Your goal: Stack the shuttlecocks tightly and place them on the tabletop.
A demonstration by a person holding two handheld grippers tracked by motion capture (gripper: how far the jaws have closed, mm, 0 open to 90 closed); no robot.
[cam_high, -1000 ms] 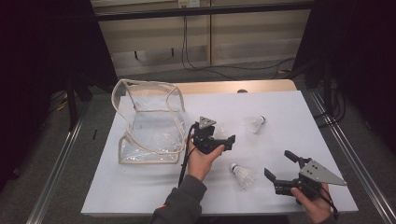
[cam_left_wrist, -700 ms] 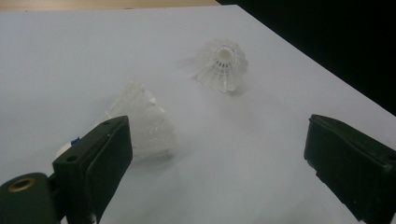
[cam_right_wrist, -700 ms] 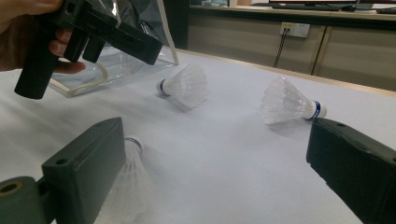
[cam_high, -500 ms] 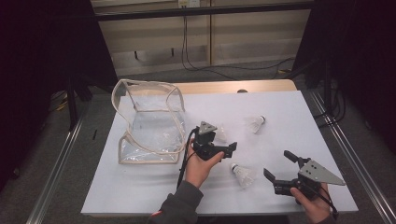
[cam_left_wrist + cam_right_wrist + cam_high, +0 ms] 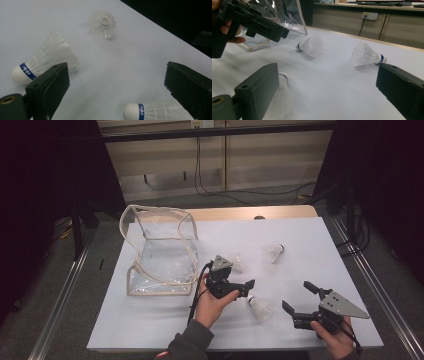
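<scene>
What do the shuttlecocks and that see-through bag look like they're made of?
The shuttlecocks look like white moulded plastic: a translucent latticed skirt and a smooth matte cap with a blue printed band; whether the cap is foam or cork is unclear. The bag seems to be soft clear vinyl, glossy and creased, with pale trim along its edges.

shuttlecock at the left (image 5: 42,62): blue band near the cork, white letters "PEAK", read in the left gripper view; shuttlecock at the bottom (image 5: 152,111): same blue band, "PEAK" running sideways | right gripper view: blue bands on the shuttlecocks, lettering too small to read | high view: no text legible
</scene>
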